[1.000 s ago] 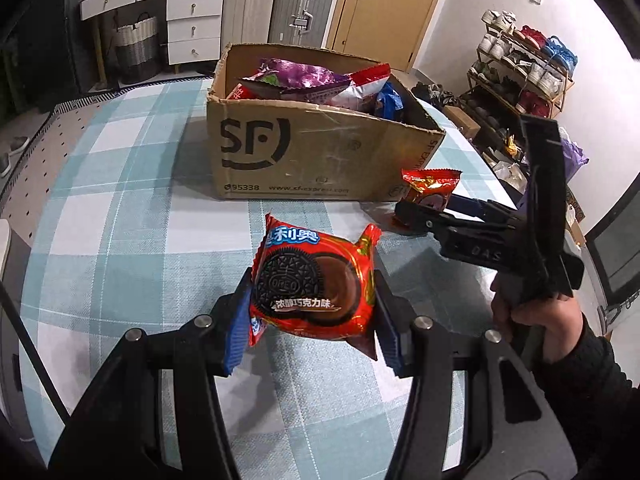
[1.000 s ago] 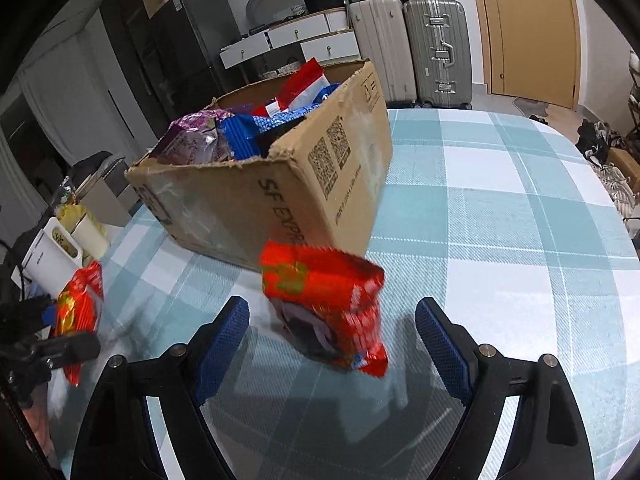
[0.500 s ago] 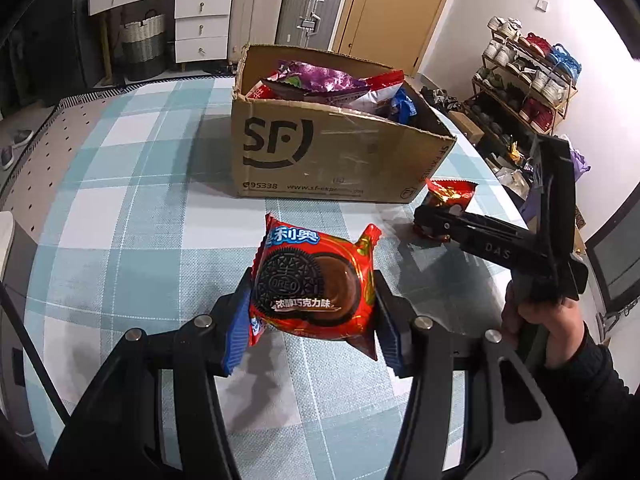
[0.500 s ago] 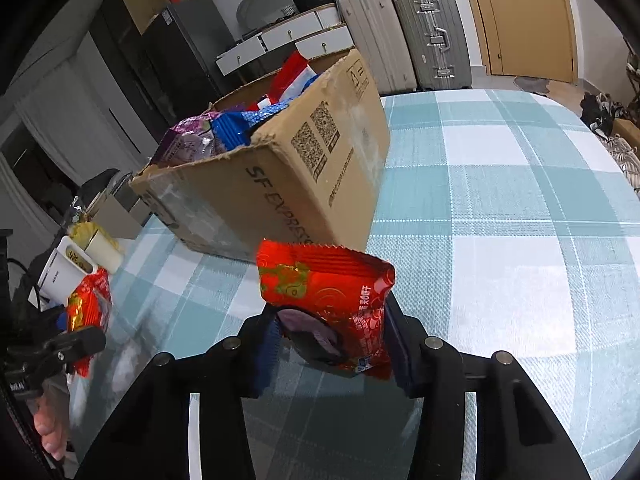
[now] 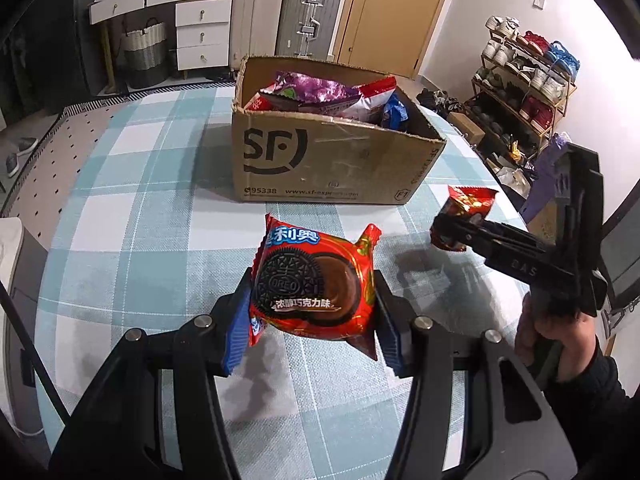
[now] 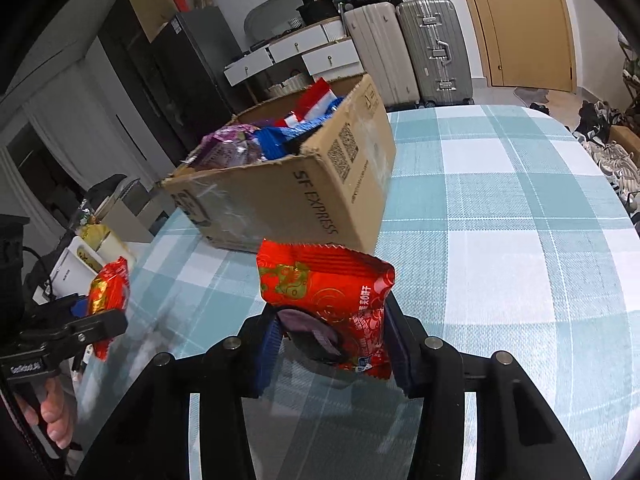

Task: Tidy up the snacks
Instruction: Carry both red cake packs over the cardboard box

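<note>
My left gripper [image 5: 312,312] is shut on a red Oreo packet [image 5: 314,284] and holds it above the checked tablecloth. My right gripper [image 6: 332,340] is shut on a second red snack packet [image 6: 326,300], lifted off the table. That packet also shows in the left wrist view [image 5: 466,212], to the right of the box. An open cardboard SF box [image 5: 332,160] stands ahead, filled with several snack bags [image 5: 320,94]. It shows in the right wrist view [image 6: 296,192] too, just beyond the packet.
The table has a blue and white checked cloth [image 5: 132,216]. Its right edge runs close behind my right gripper. Suitcases [image 5: 308,16], drawers and a shoe rack [image 5: 524,84] stand beyond. A white box [image 6: 76,264] sits past the table's left edge in the right wrist view.
My right gripper closed on the red packet and lifted it off the table. My left gripper has kept hold of the Oreo packet and drifted slightly towards the box.
</note>
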Demonstrator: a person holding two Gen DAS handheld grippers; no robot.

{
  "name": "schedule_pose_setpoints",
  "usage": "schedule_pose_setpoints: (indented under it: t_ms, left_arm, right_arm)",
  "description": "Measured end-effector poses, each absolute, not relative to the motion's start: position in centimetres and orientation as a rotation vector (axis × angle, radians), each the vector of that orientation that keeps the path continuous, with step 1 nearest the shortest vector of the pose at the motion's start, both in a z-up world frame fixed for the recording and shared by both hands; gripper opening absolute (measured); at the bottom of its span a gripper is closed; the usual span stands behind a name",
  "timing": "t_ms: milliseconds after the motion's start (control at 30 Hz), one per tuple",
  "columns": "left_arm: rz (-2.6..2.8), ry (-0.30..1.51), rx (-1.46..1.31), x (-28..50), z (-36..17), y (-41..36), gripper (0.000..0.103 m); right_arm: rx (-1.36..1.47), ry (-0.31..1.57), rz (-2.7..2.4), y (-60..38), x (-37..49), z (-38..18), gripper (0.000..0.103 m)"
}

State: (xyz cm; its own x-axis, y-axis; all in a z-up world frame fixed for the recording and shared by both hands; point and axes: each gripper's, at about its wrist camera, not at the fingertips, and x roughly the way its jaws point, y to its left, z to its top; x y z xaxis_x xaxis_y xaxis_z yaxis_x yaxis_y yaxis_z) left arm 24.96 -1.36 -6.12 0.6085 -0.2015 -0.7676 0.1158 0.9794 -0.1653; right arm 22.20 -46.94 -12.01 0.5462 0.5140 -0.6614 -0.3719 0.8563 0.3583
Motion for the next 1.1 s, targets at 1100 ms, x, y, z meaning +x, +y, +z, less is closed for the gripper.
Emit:
schedule_pose_setpoints:
  t_ms: [1100]
  left_arm:
    - [-0.159,0.778,-0.112,25.3,2.9,1.0,0.051]
  right_arm:
    - [0.163,0.676,0.656,-42.8,20.1,2.0,0.047]
